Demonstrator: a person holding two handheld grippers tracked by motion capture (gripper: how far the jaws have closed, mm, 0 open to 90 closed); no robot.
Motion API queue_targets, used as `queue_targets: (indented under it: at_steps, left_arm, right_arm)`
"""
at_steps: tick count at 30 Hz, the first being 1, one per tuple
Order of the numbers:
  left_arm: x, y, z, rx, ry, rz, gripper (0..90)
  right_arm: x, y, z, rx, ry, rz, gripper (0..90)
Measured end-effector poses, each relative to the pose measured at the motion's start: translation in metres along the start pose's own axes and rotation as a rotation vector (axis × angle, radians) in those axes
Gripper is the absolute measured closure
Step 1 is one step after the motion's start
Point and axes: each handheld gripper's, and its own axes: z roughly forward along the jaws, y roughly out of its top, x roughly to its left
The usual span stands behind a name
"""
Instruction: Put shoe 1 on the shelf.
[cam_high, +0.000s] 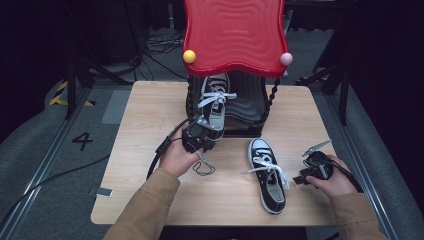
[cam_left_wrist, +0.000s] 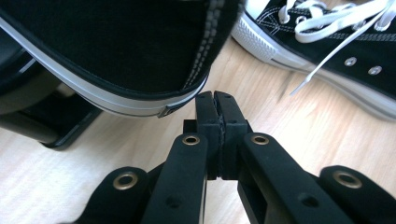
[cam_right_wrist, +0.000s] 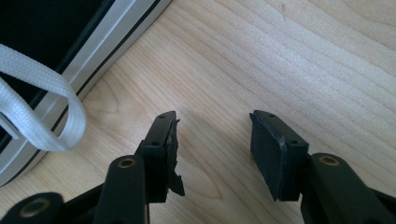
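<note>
The high view looks forward and down over the wooden table (cam_high: 150, 190). The left gripper view sits low and close behind the heel of the racked sneaker (cam_left_wrist: 116, 51), with the loose sneaker (cam_left_wrist: 327, 42) at two o'clock. The right gripper view hugs the tabletop, that loose sneaker's sole at ten o'clock; all three views share it.
</note>
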Motion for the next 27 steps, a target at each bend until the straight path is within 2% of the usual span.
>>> queue_targets:
  at_steps: [6,8,12,16,18,21,22,24,25,26,27]
  left_arm:
    - [-0.002,0.004,0.001,-0.008,0.015,-0.017,90.0]
    - [-0.004,0.008,0.004,-0.012,0.013,-0.043,90.0]
    - [-0.006,0.018,0.011,-0.051,0.047,-0.052,90.0]
    - [-0.002,0.024,0.017,-0.081,0.033,-0.083,90.0]
    - [-0.002,0.029,0.019,-0.086,0.048,-0.082,90.0]
    - [0.0,0.037,0.021,-0.093,0.062,-0.107,90.0]
    - [-0.001,0.04,0.023,-0.096,0.07,-0.103,90.0]
    - [-0.001,0.046,0.024,-0.095,0.142,-0.095,90.0]
    - [0.0,0.048,0.023,-0.1,0.162,-0.1,90.0]
    - [0.003,0.05,0.021,-0.114,0.151,-0.118,90.0]
    - [0.007,0.051,0.02,-0.124,0.117,-0.133,90.0]
  right_arm:
    - [0.0,0.0,0.0,-0.002,0.001,0.0,52.3]
    - [0.0,0.001,0.0,0.0,-0.001,0.004,52.3]
    - [0.002,0.003,0.001,-0.001,-0.003,-0.008,51.7]
    - [0.001,0.003,0.001,0.0,-0.003,-0.007,52.4]
    - [0.0,0.003,0.001,-0.004,-0.001,-0.004,52.6]
    - [0.001,0.003,0.001,-0.006,-0.002,-0.007,52.6]
    - [0.001,0.003,0.001,-0.006,-0.001,-0.006,52.6]
    - [0.0,0.002,0.001,-0.007,0.001,-0.006,52.7]
    - [0.0,0.002,0.001,-0.007,0.003,-0.005,52.6]
    - [0.001,0.002,0.001,-0.008,0.003,-0.004,52.6]
    - [0.001,0.002,0.001,-0.008,0.001,-0.006,52.6]
